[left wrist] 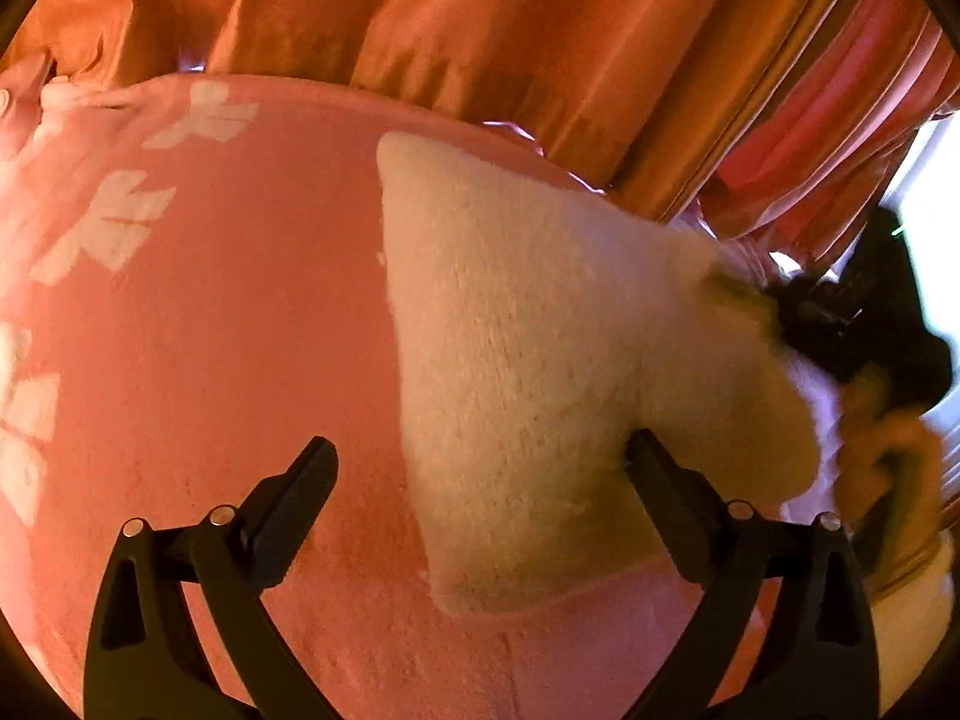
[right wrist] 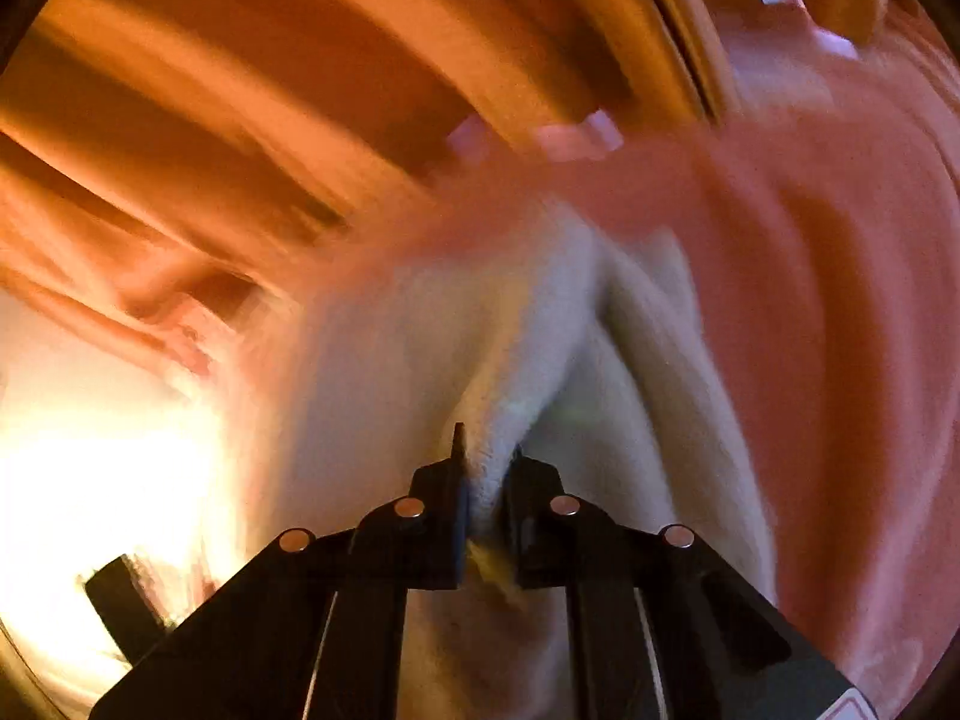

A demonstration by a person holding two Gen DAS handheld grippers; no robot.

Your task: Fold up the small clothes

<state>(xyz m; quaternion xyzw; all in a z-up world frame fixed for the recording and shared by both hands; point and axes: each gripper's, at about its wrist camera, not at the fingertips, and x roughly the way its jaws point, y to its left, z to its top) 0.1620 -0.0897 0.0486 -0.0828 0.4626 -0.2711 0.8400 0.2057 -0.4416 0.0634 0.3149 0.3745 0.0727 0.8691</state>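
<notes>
A small cream fleece garment (left wrist: 540, 330) lies on the pink blanket (left wrist: 210, 330), its right corner lifted. My left gripper (left wrist: 480, 444) hovers just over its near edge with the jaws wide apart; the right finger (left wrist: 660, 474) touches the fleece and the left finger stands over bare blanket. In the left wrist view my right gripper (left wrist: 840, 324) is a blurred black shape at the garment's right corner. In the right wrist view my right gripper (right wrist: 487, 450) is shut on a pinched fold of the cream garment (right wrist: 600, 420), which drapes away from the pads in ridges.
The pink blanket carries white flower prints (left wrist: 108, 228) on its left side. Orange curtains (left wrist: 480, 30) hang close behind the far edge. A person's hand (left wrist: 888, 456) holds the right gripper at the right. Bright window light (right wrist: 90, 480) glares at the left.
</notes>
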